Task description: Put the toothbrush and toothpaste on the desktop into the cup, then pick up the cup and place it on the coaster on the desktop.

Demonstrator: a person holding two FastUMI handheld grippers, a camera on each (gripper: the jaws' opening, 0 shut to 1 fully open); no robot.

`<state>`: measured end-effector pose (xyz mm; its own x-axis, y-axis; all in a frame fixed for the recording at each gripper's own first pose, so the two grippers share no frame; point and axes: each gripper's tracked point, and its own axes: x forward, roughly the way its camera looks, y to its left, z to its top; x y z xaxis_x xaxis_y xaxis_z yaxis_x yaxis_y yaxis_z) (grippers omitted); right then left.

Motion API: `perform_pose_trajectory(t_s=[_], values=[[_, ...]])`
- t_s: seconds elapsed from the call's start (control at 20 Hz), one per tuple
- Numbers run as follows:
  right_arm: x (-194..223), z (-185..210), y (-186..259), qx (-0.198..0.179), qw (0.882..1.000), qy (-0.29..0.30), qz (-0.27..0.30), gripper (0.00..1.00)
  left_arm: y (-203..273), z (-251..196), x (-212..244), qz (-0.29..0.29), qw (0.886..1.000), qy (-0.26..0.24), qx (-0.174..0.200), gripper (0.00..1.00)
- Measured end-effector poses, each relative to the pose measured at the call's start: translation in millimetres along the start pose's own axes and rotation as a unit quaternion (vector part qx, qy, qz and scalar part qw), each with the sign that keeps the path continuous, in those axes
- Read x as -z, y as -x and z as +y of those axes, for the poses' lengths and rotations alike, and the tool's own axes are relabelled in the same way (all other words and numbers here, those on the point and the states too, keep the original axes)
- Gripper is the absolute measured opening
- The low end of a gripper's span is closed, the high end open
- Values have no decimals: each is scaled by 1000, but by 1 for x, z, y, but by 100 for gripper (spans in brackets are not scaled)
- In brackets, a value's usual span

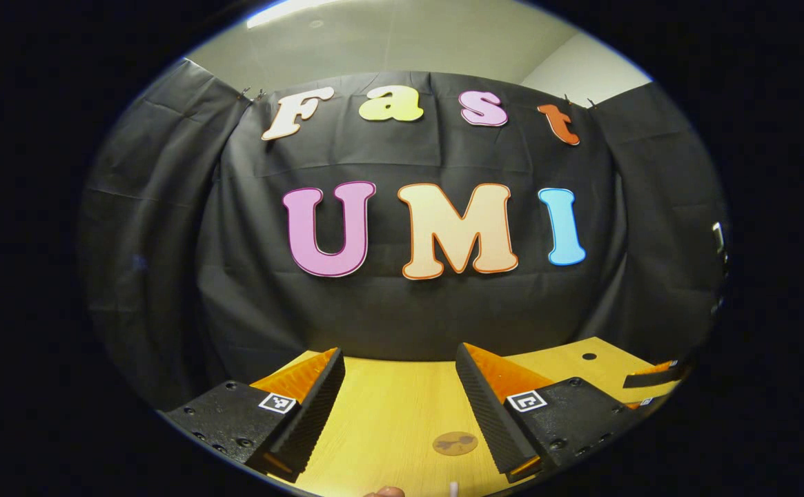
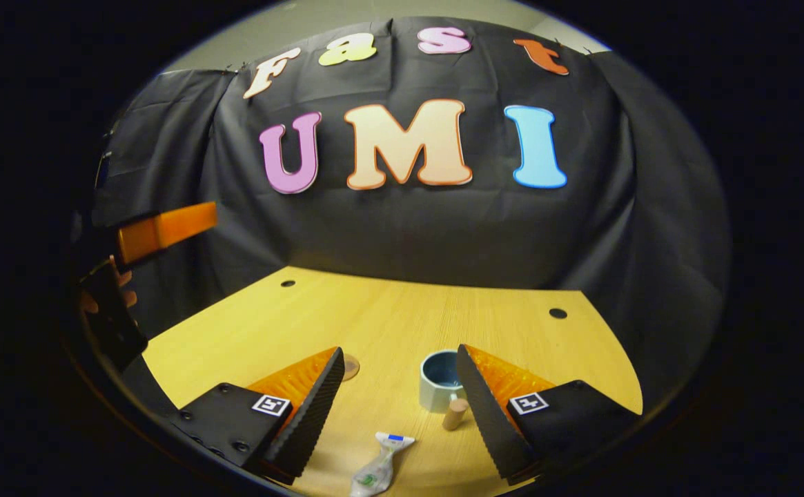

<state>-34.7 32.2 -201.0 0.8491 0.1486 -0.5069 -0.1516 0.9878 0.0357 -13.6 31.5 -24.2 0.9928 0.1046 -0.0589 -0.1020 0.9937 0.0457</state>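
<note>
Down on the tabletop (image 2: 388, 310), just ahead of my right tool (image 2: 402, 407), lies the toothpaste (image 2: 377, 473), a small crumpled tube resting low between that tool's two fingers, its long axis running roughly along my line of sight and leaning a little to the left, capped end toward the far side. My right tool stands wide open with nothing in it. The cup (image 2: 441, 386), pale blue with a wooden handle, sits upright beyond the tube and slightly right, close beside my right-hand finger. The coaster (image 2: 350, 366) peeks out past my left-hand finger, near the cup but apart from it. My left tool (image 1: 402, 414) is likewise spread wide and empty, held higher and looking mostly at the booth wall, with the coaster on the tabletop between its fingers. I cannot make out the toothbrush with any certainty. I judge the right tool nearer the tube, so a short drop forward and down should reach it.
</note>
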Motion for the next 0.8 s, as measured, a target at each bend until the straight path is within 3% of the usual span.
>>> perform_pose_trajectory(t_s=[0.35, 0.5, 0.55, 0.65, 0.8], values=[[85, -7, -14, 8, 992, -32, 118, 99, 2, 9, 12, 14, 1000, -9, -8, 95], [108, -7, -18, 7, 988, -29, 154, 94, 2, 9, 16, 21, 1000, -13, -9, 95], [116, -5, -18, 7, 986, -27, 165, 99, 3, 9, 19, 24, 1000, -13, -8, 95], [132, -3, -19, 5, 982, -18, 190, 95, 4, 8, 20, 26, 1000, -12, -7, 95], [156, 4, -22, -5, 974, -1, 227, 99, 4, 5, 23, 29, 999, -13, -3, 94]])
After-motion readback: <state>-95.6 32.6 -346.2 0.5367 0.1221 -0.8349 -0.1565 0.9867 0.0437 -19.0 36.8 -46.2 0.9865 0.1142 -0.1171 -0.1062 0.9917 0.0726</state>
